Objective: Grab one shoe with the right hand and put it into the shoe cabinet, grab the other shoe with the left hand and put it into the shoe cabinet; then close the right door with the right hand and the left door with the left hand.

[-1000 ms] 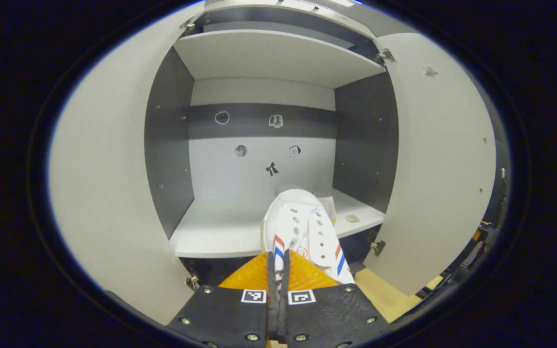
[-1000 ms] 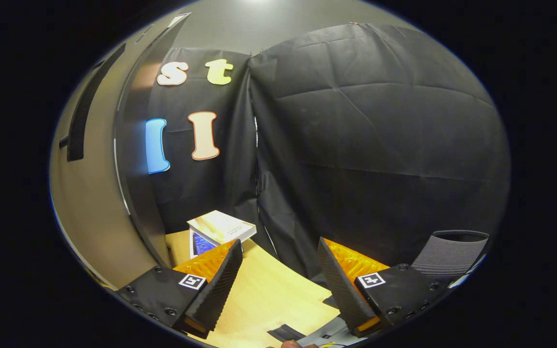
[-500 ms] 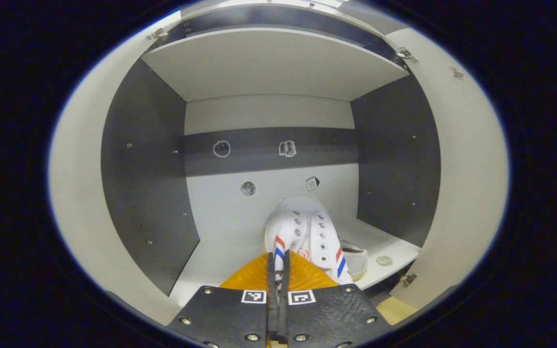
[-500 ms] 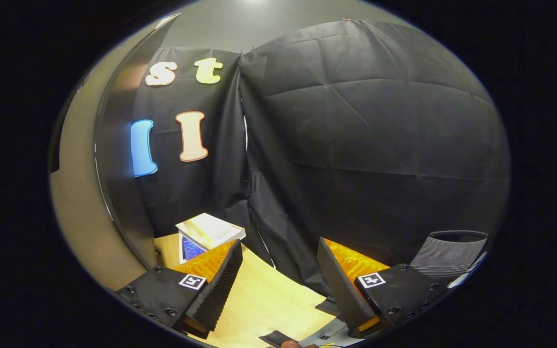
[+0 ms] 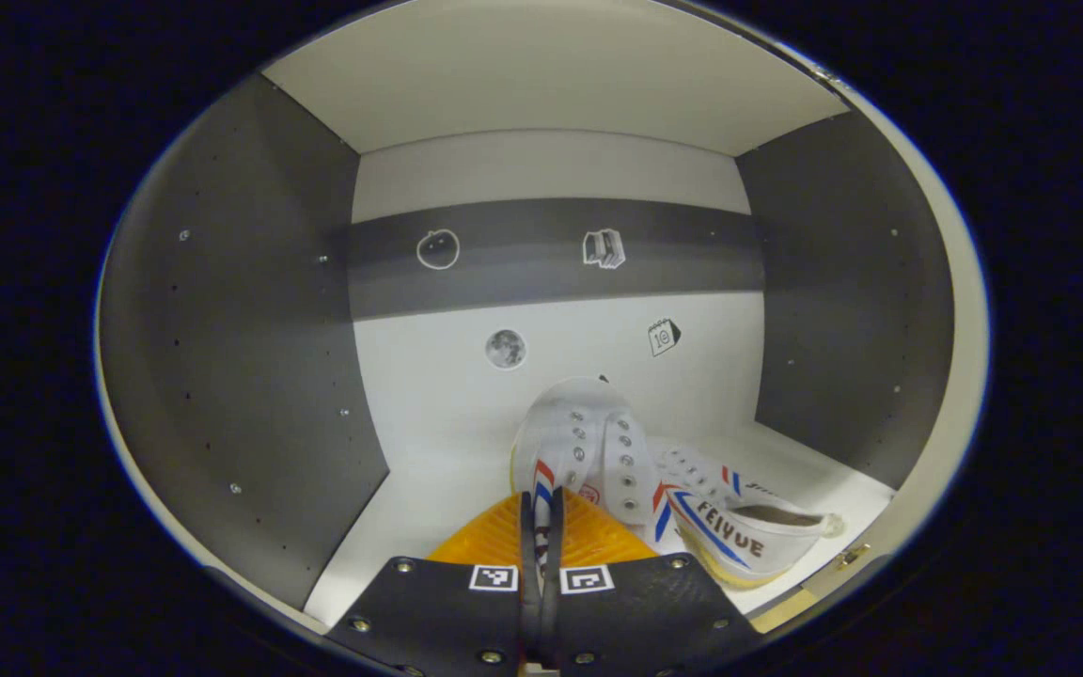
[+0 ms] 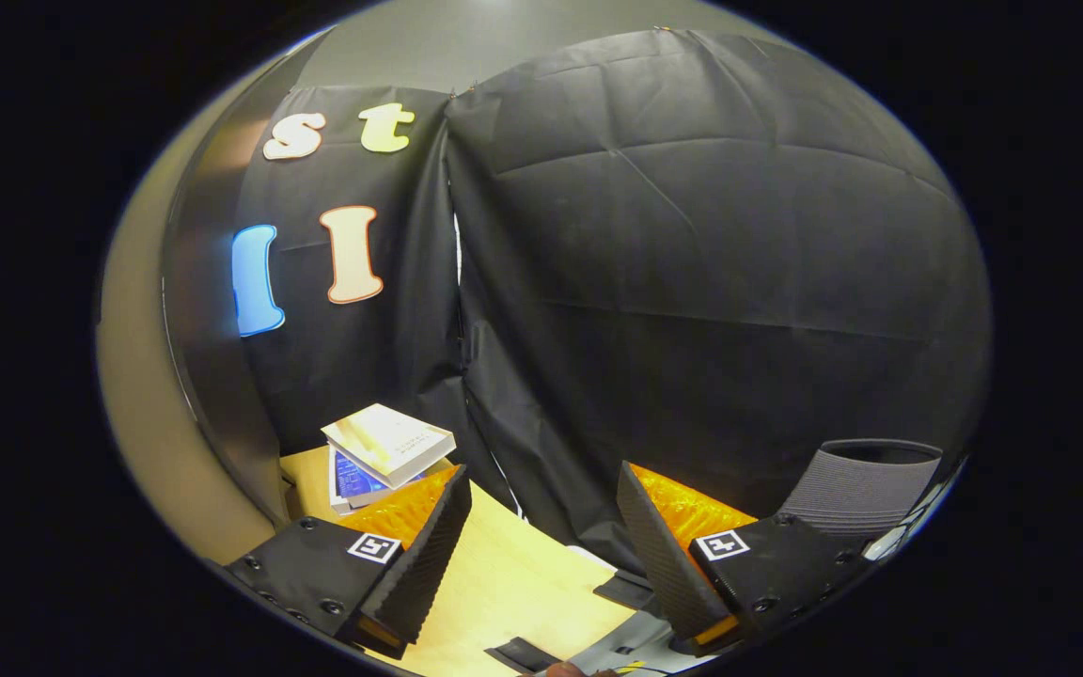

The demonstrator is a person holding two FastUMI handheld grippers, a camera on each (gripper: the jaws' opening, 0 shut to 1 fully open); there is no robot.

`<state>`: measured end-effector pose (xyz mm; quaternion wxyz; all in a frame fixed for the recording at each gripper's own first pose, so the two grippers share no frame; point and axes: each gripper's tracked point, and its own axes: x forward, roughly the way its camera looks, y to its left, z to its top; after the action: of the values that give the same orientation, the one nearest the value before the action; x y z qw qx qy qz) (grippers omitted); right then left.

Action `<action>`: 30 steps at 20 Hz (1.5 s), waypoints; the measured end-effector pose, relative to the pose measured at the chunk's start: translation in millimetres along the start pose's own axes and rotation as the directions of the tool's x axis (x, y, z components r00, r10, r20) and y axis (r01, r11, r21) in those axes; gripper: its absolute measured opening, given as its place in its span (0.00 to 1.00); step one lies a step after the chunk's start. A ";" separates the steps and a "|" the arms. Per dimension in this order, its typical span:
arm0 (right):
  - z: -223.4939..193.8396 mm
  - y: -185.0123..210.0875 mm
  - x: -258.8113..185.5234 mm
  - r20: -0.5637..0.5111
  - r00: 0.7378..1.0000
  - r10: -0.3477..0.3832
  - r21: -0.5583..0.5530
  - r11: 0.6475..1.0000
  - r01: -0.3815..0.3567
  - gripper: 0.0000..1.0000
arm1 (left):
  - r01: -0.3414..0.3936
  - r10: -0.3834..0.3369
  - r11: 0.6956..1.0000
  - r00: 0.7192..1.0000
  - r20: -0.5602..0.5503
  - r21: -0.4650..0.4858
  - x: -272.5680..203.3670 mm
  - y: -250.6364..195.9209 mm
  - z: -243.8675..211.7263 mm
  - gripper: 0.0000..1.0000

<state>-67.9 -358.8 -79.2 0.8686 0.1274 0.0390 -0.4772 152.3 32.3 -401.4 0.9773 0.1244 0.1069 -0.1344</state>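
In the left gripper view my left gripper is shut on a white high-top shoe with red and blue stripes, held toe-forward inside the shoe cabinet's lower compartment over its white shelf. A second matching shoe lies on its side on the shelf just right of the held one. In the right gripper view my right gripper is open with nothing between its fingers, above a light wooden table, beside the edge of the cabinet door at the left.
Grey side walls and a white back panel with small stickers enclose the compartment. A stack of books lies on the wooden table by the black booth wall. A grey ribbed bin stands at the right.
My left gripper has carried the shoe forward, deep into the cabinet; the doors have slid out of sight and the second shoe has come into full view. The right gripper has drifted slightly.
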 end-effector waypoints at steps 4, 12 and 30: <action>-1.6 -3.2 1.9 0.003 1.000 -0.005 0.004 1.000 0.005 0.98 | -0.005 0.005 1.000 1.000 -0.023 0.016 9.4 -2.1 -6.0 0.01; -10.1 6.1 1.2 -0.006 1.000 0.018 0.010 1.000 -0.018 0.93 | -0.010 0.009 0.998 1.000 0.015 0.056 3.3 -0.9 5.4 0.06; 88.5 41.8 -43.7 0.154 0.972 0.177 -0.063 0.984 -0.170 0.93 | 0.108 -0.112 0.994 0.961 0.251 0.032 -231.5 -66.9 60.6 1.00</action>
<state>-61.2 -324.5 22.1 0.9102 0.0706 -0.0298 -0.4070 -74.2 8.1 -302.3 0.9728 0.1089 -0.0129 -0.2042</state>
